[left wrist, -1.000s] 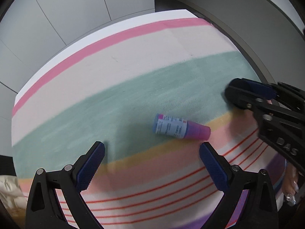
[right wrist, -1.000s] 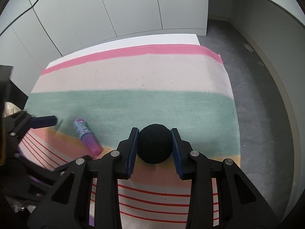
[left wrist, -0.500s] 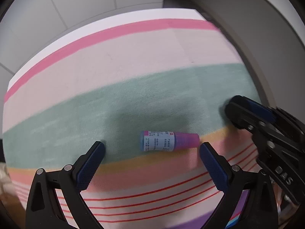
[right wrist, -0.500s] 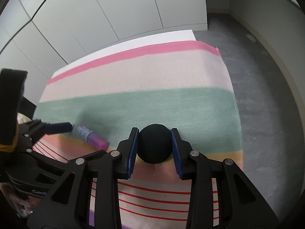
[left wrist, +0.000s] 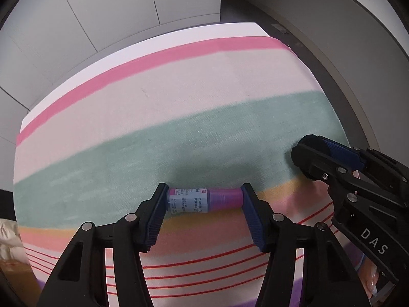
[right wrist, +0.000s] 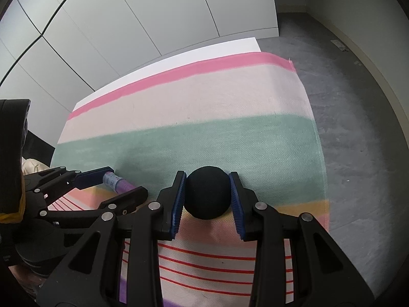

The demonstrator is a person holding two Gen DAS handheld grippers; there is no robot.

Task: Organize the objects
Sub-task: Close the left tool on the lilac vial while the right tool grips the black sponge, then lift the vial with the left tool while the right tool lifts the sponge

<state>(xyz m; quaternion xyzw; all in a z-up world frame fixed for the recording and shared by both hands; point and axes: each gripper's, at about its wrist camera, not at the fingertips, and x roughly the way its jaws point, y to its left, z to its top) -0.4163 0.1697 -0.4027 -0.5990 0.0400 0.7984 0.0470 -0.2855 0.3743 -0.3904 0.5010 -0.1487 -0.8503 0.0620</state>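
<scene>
The left gripper [left wrist: 204, 199] points steeply down at the striped cloth [left wrist: 179, 102] that covers the counter [left wrist: 199, 32]. Its fingers have just been closing, and a small bottle [left wrist: 202, 200] with a purple cap and a printed label now lies lengthwise between them. The blue pad of the left finger touches the bottle's labelled end and the pad of the right finger touches the cap end, so the fingers are clamped on the bottle end to end. The bottle lies on its side at the near edge of the green stripe, where it meets the yellow one.

The right gripper [right wrist: 207, 194] is just to the right of the left one, its tips over the same part of the cloth. Its fingers are closed on a black ball [right wrist: 207, 196], which fills the gap between the two blue pads. The ball sits over the border between the green stripe and the yellow and pink stripes.

In the right wrist view the left gripper [right wrist: 120, 183] shows at the left with the bottle [right wrist: 116, 182] between its tips. White cabinet doors [right wrist: 153, 12] stand beyond the far edge of the counter, and grey floor [right wrist: 358, 128] runs along the right.
</scene>
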